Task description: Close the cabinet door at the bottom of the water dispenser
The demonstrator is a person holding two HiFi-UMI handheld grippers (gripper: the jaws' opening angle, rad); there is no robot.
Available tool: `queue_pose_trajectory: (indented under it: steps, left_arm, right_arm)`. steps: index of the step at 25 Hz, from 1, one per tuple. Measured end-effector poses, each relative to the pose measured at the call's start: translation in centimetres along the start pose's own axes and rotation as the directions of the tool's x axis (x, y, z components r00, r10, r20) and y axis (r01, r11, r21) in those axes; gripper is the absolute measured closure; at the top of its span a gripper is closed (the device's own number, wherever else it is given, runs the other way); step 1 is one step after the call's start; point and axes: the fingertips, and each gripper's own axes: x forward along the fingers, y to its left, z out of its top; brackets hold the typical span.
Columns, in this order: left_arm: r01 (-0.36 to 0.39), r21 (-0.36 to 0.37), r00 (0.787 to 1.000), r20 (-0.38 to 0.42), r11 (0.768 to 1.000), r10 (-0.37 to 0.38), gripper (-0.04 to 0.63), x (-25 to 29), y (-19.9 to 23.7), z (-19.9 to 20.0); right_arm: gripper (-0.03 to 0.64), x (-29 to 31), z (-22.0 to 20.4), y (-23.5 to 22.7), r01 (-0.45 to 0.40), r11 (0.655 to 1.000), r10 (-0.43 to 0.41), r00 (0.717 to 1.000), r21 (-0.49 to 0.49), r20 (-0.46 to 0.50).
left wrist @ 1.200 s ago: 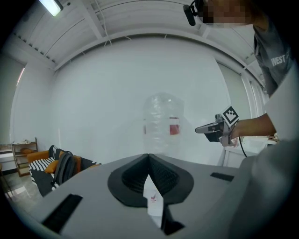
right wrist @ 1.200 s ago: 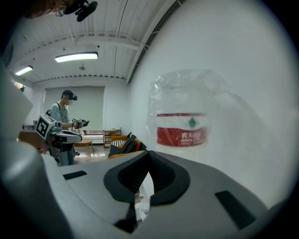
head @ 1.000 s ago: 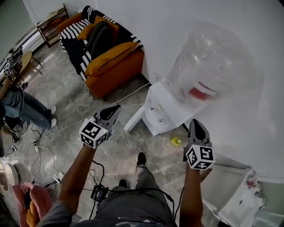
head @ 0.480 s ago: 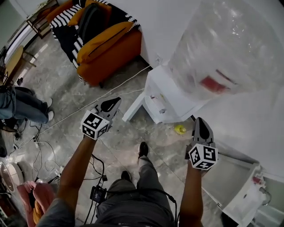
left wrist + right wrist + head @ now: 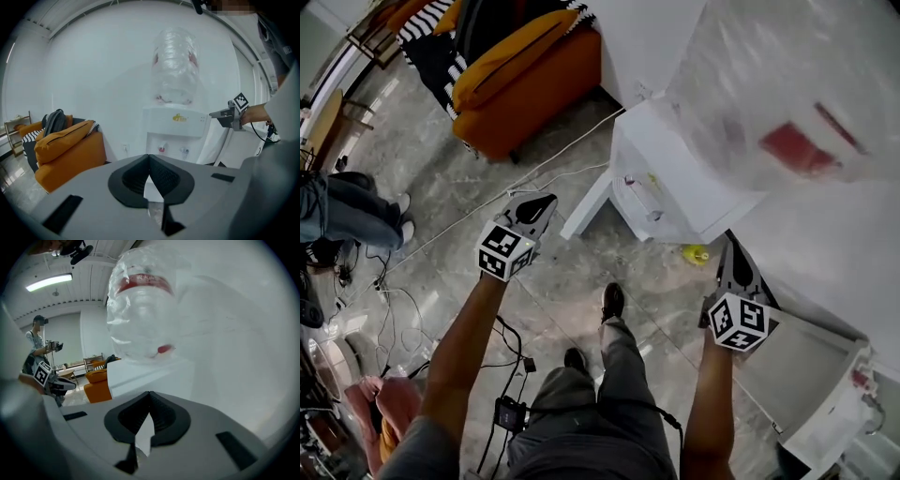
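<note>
The white water dispenser (image 5: 675, 183) stands against the wall with a clear bottle (image 5: 787, 94) on top. Its bottom cabinet door (image 5: 586, 208) swings out open toward the left. My left gripper (image 5: 540, 202) hovers just left of that door's edge, apart from it, jaws shut on nothing. My right gripper (image 5: 735, 247) is at the dispenser's right side, also shut and empty. In the left gripper view the dispenser (image 5: 174, 129) is straight ahead beyond the shut left gripper (image 5: 149, 157). The right gripper view shows the bottle (image 5: 143, 305) close above the shut right gripper (image 5: 150, 394).
An orange sofa (image 5: 520, 80) with striped cushions stands left of the dispenser. A small yellow object (image 5: 694, 253) lies on the floor by its base. A white bin (image 5: 811, 375) sits at the lower right. Cables (image 5: 394, 300) cross the floor; another person's legs (image 5: 342, 211) are at the left.
The head view has closed in on the dispenser, which now fills more of the frame. Both grippers have moved forward toward it and stay shut.
</note>
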Motion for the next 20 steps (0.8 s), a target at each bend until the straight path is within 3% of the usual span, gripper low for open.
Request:
queue_pose_trajectory:
  steps: [9, 20]
  left_arm:
    - [-0.026, -0.047, 0.996, -0.089, 0.999, 0.022, 0.580, 3.6, 1.7, -8.5]
    - [-0.047, -0.102, 0.976, -0.216, 0.994, 0.024, 0.578, 8.0, 2.9, -18.6]
  right_arm:
    - [0.595, 2.8, -6.5, -0.4, -0.010, 1.000, 0.010, 0.997, 0.010, -0.079]
    - [0.595, 5.2, -12.6, -1.4, -0.005, 1.000, 0.007, 0.989, 0.017, -0.147]
